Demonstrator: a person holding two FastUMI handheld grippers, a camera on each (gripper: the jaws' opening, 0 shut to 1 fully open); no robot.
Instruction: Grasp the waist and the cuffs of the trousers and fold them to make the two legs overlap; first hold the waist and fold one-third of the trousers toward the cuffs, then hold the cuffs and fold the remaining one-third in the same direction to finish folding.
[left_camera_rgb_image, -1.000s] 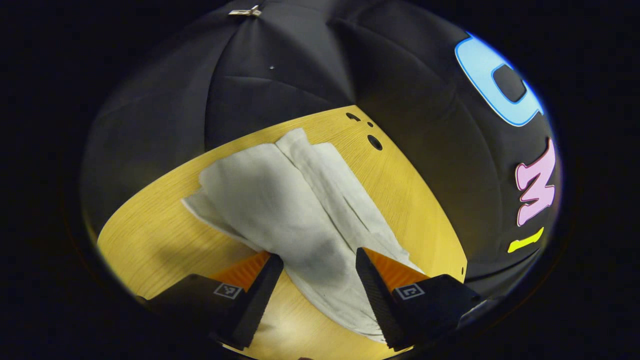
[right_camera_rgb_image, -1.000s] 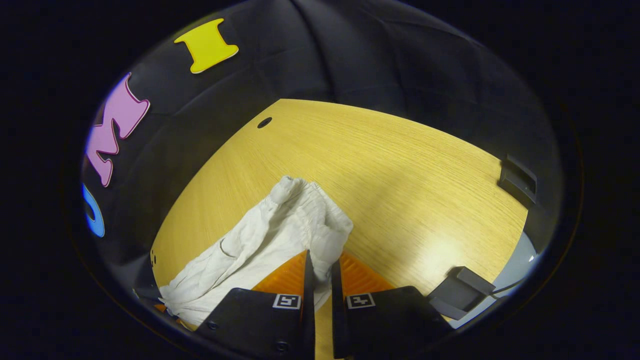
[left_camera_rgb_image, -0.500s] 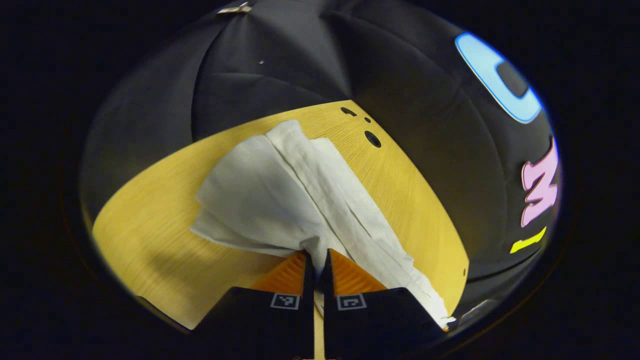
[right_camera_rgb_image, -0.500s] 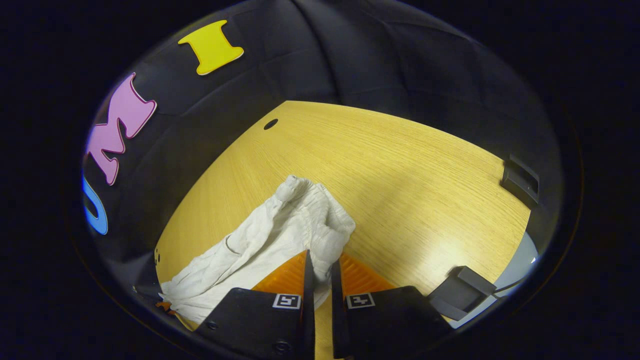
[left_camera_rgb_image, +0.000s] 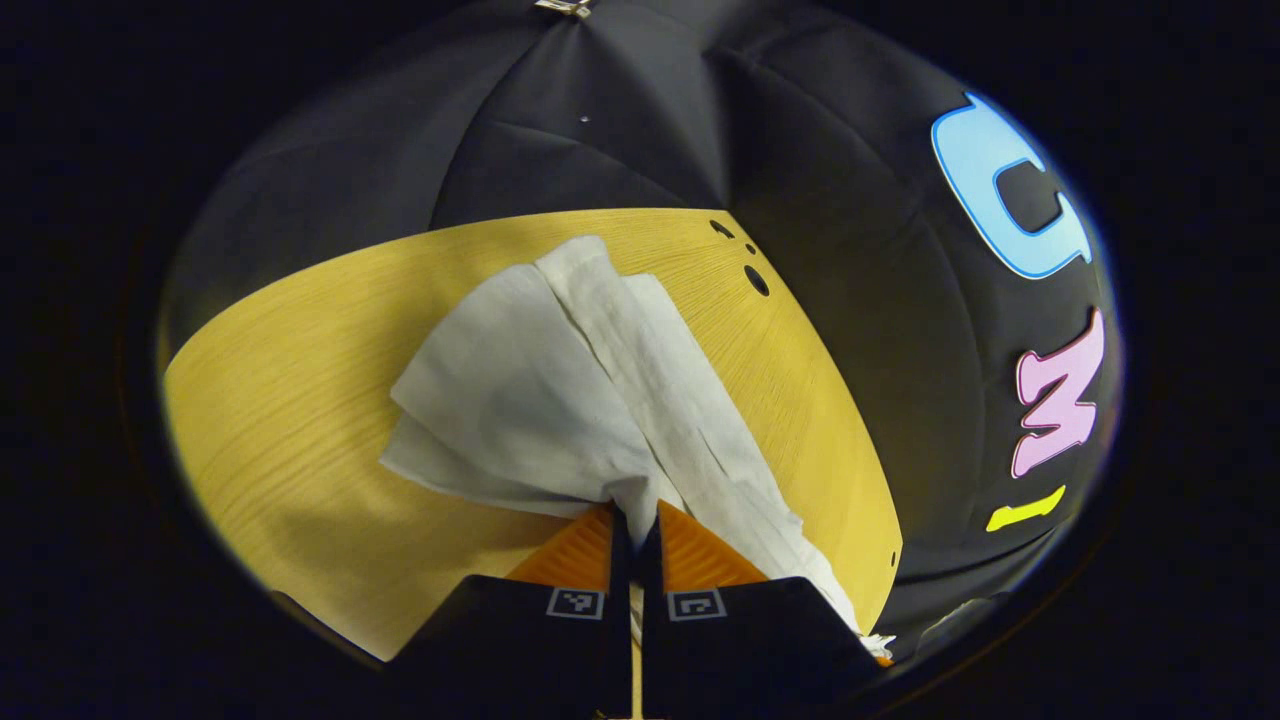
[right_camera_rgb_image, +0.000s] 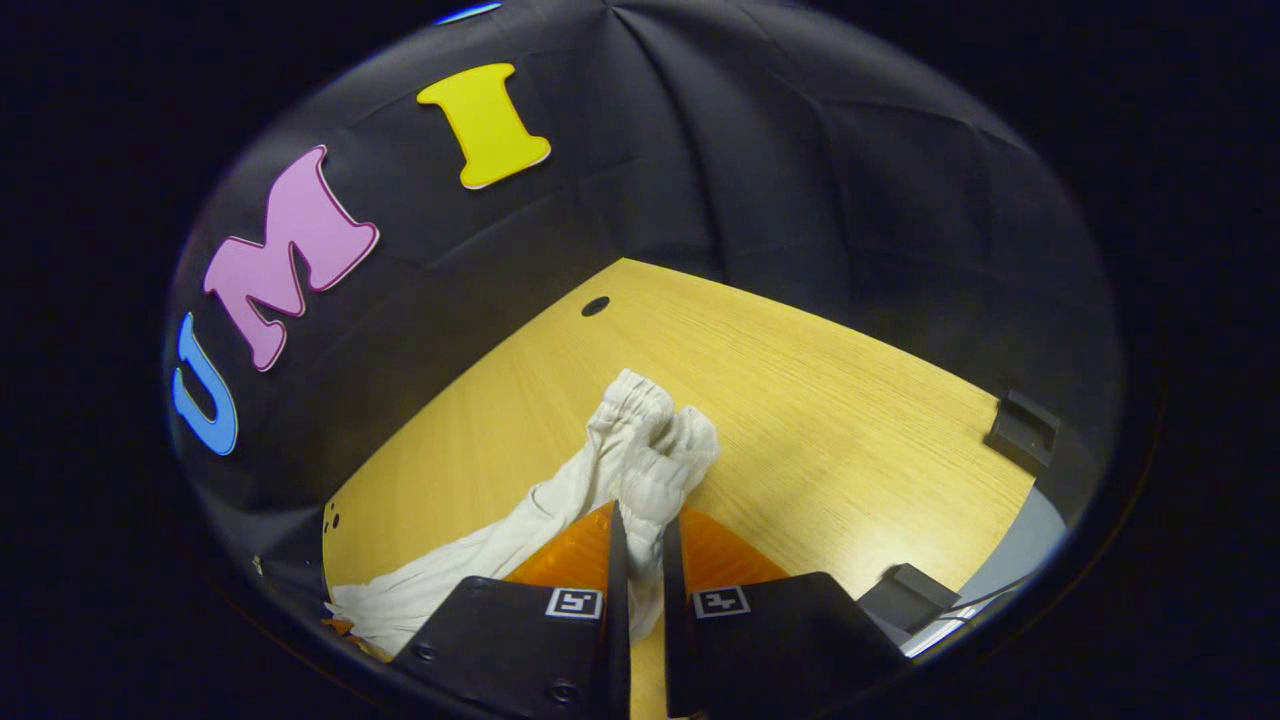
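Left gripper (left_camera_rgb_image: 633, 520) pinched tight on white trousers (left_camera_rgb_image: 560, 390), cuffs fanning toward tabletop (left_camera_rgb_image: 280, 400) far edge. Right gripper (right_camera_rgb_image: 640, 525) clamped on bunched waist (right_camera_rgb_image: 650, 440).

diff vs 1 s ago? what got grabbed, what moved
The left gripper went from open astride the trousers to shut on the cloth. The right gripper stayed clamped on the waist, which now looks bunched and lifted. The table is unchanged.
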